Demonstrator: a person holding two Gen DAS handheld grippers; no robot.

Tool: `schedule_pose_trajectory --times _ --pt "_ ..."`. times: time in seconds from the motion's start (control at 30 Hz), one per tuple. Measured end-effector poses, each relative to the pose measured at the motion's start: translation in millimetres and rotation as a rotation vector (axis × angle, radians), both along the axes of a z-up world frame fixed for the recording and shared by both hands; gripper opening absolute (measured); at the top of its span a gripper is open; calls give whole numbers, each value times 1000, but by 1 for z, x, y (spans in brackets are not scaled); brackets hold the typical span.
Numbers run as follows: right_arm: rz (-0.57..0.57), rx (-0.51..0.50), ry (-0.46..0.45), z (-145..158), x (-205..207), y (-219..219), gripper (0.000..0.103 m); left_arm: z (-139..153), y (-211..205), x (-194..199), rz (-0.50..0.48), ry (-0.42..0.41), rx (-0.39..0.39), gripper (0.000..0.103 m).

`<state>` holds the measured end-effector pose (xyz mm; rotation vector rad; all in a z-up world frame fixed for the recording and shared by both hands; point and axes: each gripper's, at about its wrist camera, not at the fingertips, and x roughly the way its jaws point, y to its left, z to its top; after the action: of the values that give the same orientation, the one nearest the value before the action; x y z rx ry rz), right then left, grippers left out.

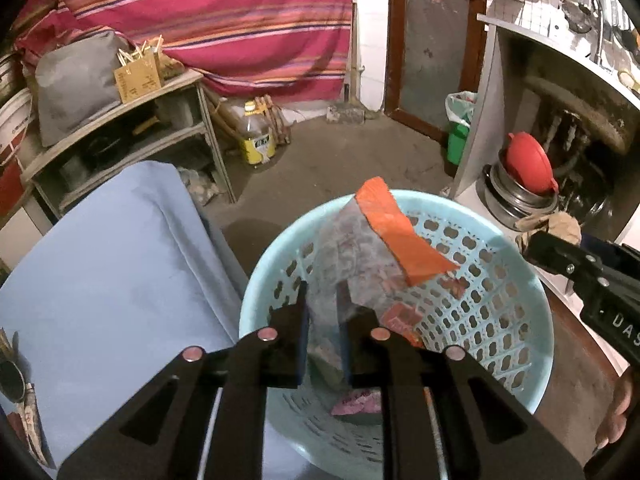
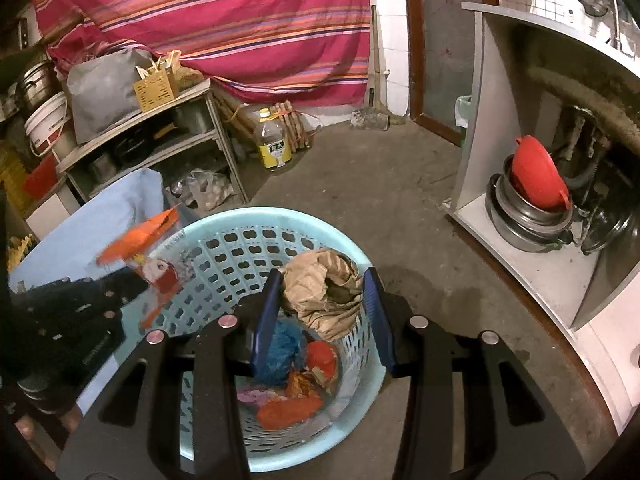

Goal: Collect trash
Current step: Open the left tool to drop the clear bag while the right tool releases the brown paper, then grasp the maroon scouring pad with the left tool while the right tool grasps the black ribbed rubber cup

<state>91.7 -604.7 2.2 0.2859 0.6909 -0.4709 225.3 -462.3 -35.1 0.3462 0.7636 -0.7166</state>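
While both grippers tilt down over the same pale blue basket (image 2: 352, 258), each has a piece of trash between its fingers. The left gripper (image 1: 323, 334) has a clear plastic wrapper (image 1: 352, 248) with an orange end standing up between its 2 blue-padded fingers (image 1: 303, 344); the jaws stand slightly apart, and I cannot tell whether the pads press on the thin film. The wrapper looks flimsy and see-through, printed faintly, with its orange strip (image 1: 400, 236) bent over the far rim. The right gripper (image 2: 320, 316) is closed on a crumpled brown paper wad (image 2: 324, 292), wrinkled and dull, bunched between its blue pads above the basket's opening. In the left wrist view this gripper enters from the right edge, with fingers of a hand (image 1: 616, 412) below it.

The basket is round plastic with rows of oval holes in its wall. At its bottom lie a fuzzy blue lump (image 2: 282, 350), orange and red scraps (image 2: 290, 408) and a pink piece (image 2: 252, 394). Just left of it is a table under a light blue cloth (image 1: 108, 272). Farther off on the rough concrete floor (image 2: 360, 176) stands a clear bottle with a yellow label (image 2: 273, 140), beside a metal shelf (image 2: 192, 136), with a red striped cloth (image 2: 224, 20) hanging behind.
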Motion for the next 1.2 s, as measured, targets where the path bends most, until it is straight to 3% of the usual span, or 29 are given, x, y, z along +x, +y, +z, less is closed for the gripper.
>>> schedule_pose_trajectory --times 0.07,0.1,0.23,0.43,0.63,0.73,0.77,0.8,0.87,0.97,1.2 --pt "-3 1 -2 0 0 -1 42 2 6 0 19 -17 0 67" --pt "-6 6 -3 0 0 -1 42 3 9 -2 31 -35 -1 71" --pt "-6 16 4 -4 4 -3 42 8 24 -4 31 -47 7 72" --pt "18 14 19 -8 16 7 43 14 58 -7 80 -61 -7 87" --pt "52 -4 21 -9 33 27 45 23 104 -5 139 -64 -25 88" --pt "52 -20 0 -5 38 37 66 29 132 -4 169 -67 -34 88" --pt "30 -46 -14 -2 37 40 82 31 143 -4 179 -78 -32 88" --pt "17 -68 -27 1 37 44 90 34 156 -4 196 -93 -30 89" --pt "25 -80 -29 4 39 51 92 39 181 -2 234 -111 -33 95" --pt "9 -77 -47 6 39 60 99 44 232 4 297 -117 -40 95" --pt "58 -20 -89 7 56 112 99 38 344 21 450 -118 -17 98"
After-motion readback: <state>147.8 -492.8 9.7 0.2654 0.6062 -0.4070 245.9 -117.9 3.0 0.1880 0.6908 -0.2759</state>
